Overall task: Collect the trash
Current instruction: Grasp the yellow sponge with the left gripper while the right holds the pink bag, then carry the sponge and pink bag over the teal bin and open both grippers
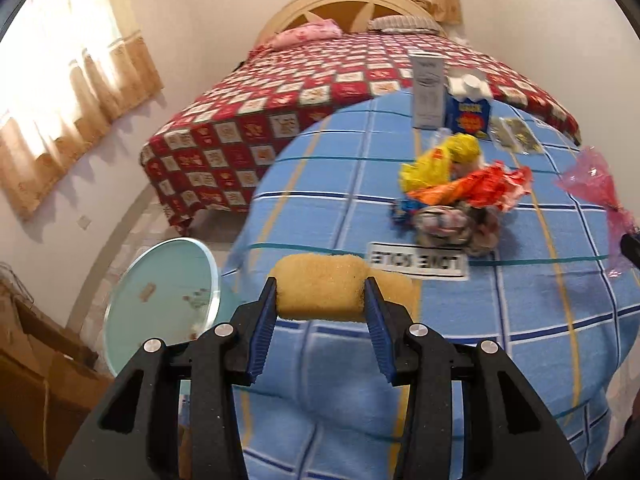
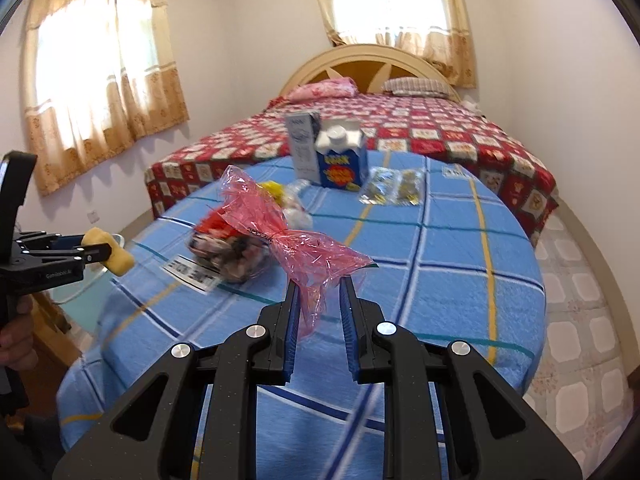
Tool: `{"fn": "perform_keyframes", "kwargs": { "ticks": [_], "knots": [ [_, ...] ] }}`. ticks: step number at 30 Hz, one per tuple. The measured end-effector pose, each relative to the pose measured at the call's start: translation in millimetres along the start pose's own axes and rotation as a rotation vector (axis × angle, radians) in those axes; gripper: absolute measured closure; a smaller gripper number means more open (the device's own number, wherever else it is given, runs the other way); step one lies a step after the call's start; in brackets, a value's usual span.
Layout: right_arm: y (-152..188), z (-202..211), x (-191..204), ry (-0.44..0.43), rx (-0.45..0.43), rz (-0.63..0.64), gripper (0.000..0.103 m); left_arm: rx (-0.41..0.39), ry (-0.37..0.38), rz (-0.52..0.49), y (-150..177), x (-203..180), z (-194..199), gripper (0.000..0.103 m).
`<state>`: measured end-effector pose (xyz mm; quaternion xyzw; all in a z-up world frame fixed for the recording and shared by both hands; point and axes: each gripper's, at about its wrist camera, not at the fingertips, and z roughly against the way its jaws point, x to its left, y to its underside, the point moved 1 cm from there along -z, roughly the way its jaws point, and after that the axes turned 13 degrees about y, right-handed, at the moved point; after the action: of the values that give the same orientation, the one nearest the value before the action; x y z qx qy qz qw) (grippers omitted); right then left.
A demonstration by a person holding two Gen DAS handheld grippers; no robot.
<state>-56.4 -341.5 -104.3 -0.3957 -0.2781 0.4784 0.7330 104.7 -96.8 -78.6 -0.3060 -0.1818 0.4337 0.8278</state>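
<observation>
Left wrist view. The left gripper (image 1: 321,296) has its jaws clamped on a yellow sponge (image 1: 320,294), pads pressing its two ends; the sponge hangs clear above the near left edge of the tablecloth (image 1: 520,360). Judgement: it is held off the cloth for carrying, probably toward the pale green bin (image 1: 160,292) standing just off that left edge, lid face toward the lens. The remaining trash, a heap of crumpled wrappers (image 1: 460,192), lies right of centre on the cloth, with a printed paper strip (image 1: 418,266) flat just in front of it. A grey-white box (image 1: 428,92) and a blue carton (image 1: 468,114) stand upright at the far edge, foil packets (image 1: 516,136) beside them. The pink plastic bag (image 1: 596,184) enters at the right margin; what holds it is cut off here.

Right wrist view. The right gripper (image 2: 319,292) has its jaws nearly together, pinching the lower tail of the pink plastic bag (image 2: 280,224), which stands up above the fingers, over the cloth. Judgement: gripped by its gathered end so the bag can receive the trash. This view supplies what the left one lacks: the grip on the bag, the left gripper (image 2: 100,254) from the side with the yellow sponge (image 2: 114,254) beyond the cloth's left edge, and a hand (image 2: 16,332) on its handle. The bin is largely hidden here; only the left view shows it plainly.
</observation>
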Motion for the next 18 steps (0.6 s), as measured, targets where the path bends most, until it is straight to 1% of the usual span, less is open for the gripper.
{"fn": "perform_keyframes", "kwargs": {
  "ticks": [4, 9, 18],
  "knots": [
    [-10.0, 9.9, 20.3, -0.037, -0.023, 0.026, 0.083, -0.008, -0.032, 0.030, 3.6, 23.4, 8.2, 0.060],
    [-21.2, 10.4, 48.6, -0.079, -0.031, 0.062, 0.083, -0.013, -0.065, 0.063, 7.4, 47.4, 13.8, 0.060],
    [-43.3, -10.9, 107.2, -0.153, -0.028, 0.139, 0.083, -0.005, -0.148, 0.135, 22.2, 98.3, 21.7, 0.060]
  ]
}}
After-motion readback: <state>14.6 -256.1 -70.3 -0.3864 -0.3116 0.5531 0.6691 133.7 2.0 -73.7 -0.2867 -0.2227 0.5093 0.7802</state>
